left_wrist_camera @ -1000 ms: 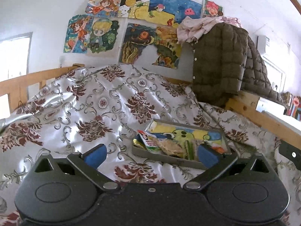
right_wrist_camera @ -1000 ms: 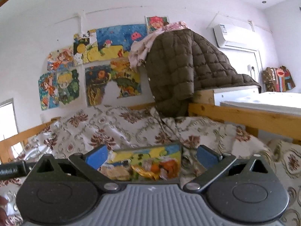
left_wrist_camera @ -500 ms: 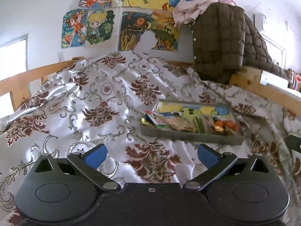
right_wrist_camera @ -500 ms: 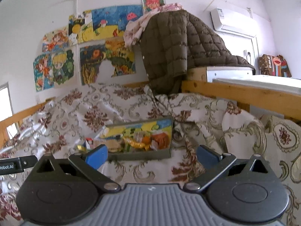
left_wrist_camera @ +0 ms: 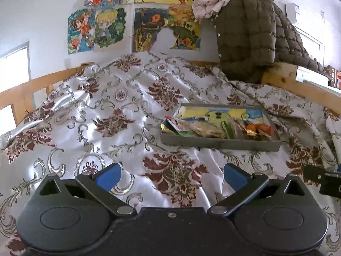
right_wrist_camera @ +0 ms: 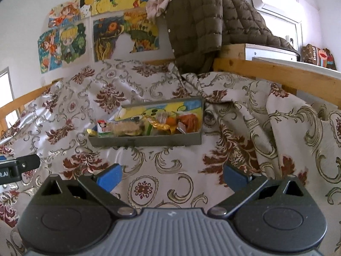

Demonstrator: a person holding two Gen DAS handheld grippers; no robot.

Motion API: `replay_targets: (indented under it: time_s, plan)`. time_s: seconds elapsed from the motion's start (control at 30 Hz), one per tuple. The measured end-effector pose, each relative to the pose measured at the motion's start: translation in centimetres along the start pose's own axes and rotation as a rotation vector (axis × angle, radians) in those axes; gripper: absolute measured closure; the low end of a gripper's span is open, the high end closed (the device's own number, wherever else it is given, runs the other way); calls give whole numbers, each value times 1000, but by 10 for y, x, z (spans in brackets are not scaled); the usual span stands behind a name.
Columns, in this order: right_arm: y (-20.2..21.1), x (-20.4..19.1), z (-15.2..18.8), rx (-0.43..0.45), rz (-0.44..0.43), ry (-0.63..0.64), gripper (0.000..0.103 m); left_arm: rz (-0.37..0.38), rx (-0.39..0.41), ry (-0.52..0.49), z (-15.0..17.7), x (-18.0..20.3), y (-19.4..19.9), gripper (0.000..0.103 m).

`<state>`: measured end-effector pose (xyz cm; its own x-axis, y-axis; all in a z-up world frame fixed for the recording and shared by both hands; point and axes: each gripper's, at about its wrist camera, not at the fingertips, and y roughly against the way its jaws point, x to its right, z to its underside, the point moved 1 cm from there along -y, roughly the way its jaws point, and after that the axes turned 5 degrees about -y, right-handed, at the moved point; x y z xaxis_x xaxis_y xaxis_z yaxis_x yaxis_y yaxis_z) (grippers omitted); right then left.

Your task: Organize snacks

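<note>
A shallow grey tray [left_wrist_camera: 219, 144] with a cartoon picture inside lies on the patterned bedspread, ahead and right in the left wrist view. It holds several snack packets [left_wrist_camera: 204, 128], with orange ones [left_wrist_camera: 260, 129] at its right end. In the right wrist view the tray [right_wrist_camera: 147, 141] lies ahead, with its packets [right_wrist_camera: 153, 123] heaped along the near side. My left gripper [left_wrist_camera: 171, 176] is open and empty, well short of the tray. My right gripper [right_wrist_camera: 171, 176] is open and empty, also short of it.
The floral bedspread [left_wrist_camera: 119, 115] covers the bed inside a wooden frame [right_wrist_camera: 275, 74]. A brown quilted jacket [left_wrist_camera: 249, 34] hangs over the far right corner. Posters [left_wrist_camera: 132, 27] cover the wall. The right gripper's tip [left_wrist_camera: 321, 180] shows at the left view's right edge.
Both grippers have pulled back and tilted down from the tray, which now lies farther ahead in both views. Both stay open and empty.
</note>
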<state>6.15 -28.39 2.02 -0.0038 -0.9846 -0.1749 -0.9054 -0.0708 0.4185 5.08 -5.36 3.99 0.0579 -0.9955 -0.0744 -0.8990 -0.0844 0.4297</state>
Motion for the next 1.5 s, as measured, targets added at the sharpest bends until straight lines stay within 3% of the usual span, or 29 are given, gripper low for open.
replay_targets:
  time_s: [1.5]
  plan:
    - [-3,-1,1,-18,-6,13,0,1,-47,-10,12,-4,-3,1]
